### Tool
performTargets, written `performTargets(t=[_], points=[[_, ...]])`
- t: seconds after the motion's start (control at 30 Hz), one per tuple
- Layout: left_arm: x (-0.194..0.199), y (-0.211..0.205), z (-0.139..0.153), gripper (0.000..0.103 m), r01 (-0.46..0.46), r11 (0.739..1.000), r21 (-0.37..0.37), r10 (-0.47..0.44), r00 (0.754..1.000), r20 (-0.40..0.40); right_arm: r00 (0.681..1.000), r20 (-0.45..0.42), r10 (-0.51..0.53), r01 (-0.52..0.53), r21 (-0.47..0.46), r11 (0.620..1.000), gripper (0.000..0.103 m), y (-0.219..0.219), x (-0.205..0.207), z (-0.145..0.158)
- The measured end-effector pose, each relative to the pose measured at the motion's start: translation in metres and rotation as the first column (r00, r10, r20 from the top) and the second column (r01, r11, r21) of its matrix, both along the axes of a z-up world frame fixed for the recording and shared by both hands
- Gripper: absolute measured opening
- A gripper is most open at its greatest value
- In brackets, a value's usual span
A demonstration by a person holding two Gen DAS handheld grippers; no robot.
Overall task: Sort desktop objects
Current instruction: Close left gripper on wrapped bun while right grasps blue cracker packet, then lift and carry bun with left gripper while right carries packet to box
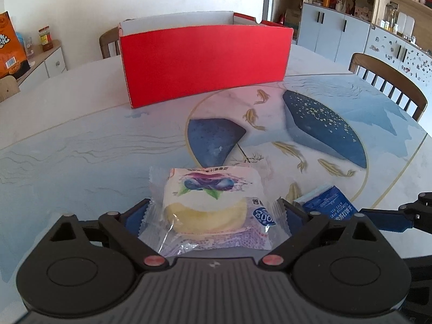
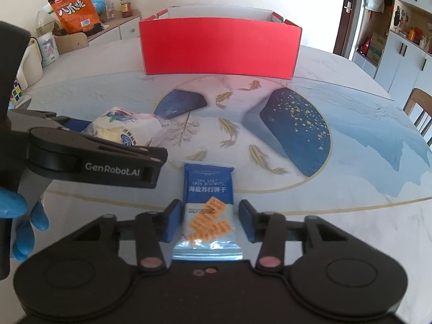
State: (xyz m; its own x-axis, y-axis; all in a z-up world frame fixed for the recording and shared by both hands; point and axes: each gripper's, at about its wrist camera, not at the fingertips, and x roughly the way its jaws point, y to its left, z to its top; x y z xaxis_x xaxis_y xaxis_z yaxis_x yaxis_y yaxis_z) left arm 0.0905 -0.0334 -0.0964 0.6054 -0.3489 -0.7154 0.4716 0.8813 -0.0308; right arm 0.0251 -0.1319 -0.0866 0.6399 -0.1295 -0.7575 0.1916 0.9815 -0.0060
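Note:
A clear-wrapped blueberry cake packet (image 1: 208, 202) lies on the patterned table between the wide-apart fingers of my left gripper (image 1: 214, 210). The wrapper's crimped ends reach the blue pads, but the cake is not squeezed. In the right wrist view the same cake packet (image 2: 127, 129) sits inside the left gripper (image 2: 118, 139). A blue soda-biscuit packet (image 2: 208, 189) lies lengthwise between the fingers of my right gripper (image 2: 210, 221), with a thin gap at each pad. The biscuit packet (image 1: 329, 202) also shows at the lower right, beside a right-gripper finger (image 1: 388, 217). A red open-topped box (image 1: 202, 64) (image 2: 218, 51) stands at the far side.
A blue-gloved hand (image 2: 24, 221) holds the left gripper. A Rubik's cube (image 2: 16, 91) sits at the table's left edge. Wooden chairs (image 1: 388, 81) ring the table. A side cabinet bears an orange snack bag (image 2: 75, 8) and jars. Bare tabletop (image 2: 351, 135) lies between the packets and the box.

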Motion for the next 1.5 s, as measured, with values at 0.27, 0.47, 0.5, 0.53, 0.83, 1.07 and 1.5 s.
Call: performTargets(t=[0.27, 0.47, 0.5, 0.53, 0.83, 1.07, 1.5], points=[[-0.001, 0.001, 0.005, 0.082, 0.000, 1.000, -0.012, 0.000, 1.000, 0.016, 1.000, 0.002, -0.010, 0.010, 0.020, 1.000, 0.036, -0.003, 0.000, 0.004], [0.000, 0.003, 0.010, 0.074, -0.002, 1.000, -0.020, 0.002, 1.000, 0.009, 1.000, 0.006, -0.011, 0.011, 0.009, 1.000, 0.036, -0.005, 0.004, 0.011], [0.000, 0.003, 0.011, 0.074, -0.003, 1.000, -0.022, 0.004, 1.000, 0.008, 1.000, 0.007, -0.013, 0.013, 0.011, 1.000, 0.036, -0.006, 0.005, 0.012], [0.000, 0.003, 0.012, 0.073, -0.004, 1.000, -0.024, 0.004, 1.000, 0.010, 1.000, 0.008, -0.014, 0.014, 0.009, 1.000, 0.036, -0.006, 0.006, 0.014], [-0.002, 0.003, 0.035, 0.073, -0.003, 1.000, -0.027, 0.004, 0.999, 0.035, 1.000, 0.023, -0.014, 0.014, -0.001, 1.000, 0.036, -0.011, 0.014, 0.030], [0.001, 0.003, 0.057, 0.073, -0.013, 0.999, -0.030, 0.015, 0.999, 0.044, 0.999, 0.048, -0.008, 0.009, -0.012, 1.000, 0.036, -0.015, 0.020, 0.050], [0.009, 0.001, 0.101, 0.073, -0.019, 0.998, -0.057, 0.024, 0.997, 0.078, 0.994, 0.112, 0.007, -0.003, -0.040, 0.999, 0.036, -0.028, 0.036, 0.095]])
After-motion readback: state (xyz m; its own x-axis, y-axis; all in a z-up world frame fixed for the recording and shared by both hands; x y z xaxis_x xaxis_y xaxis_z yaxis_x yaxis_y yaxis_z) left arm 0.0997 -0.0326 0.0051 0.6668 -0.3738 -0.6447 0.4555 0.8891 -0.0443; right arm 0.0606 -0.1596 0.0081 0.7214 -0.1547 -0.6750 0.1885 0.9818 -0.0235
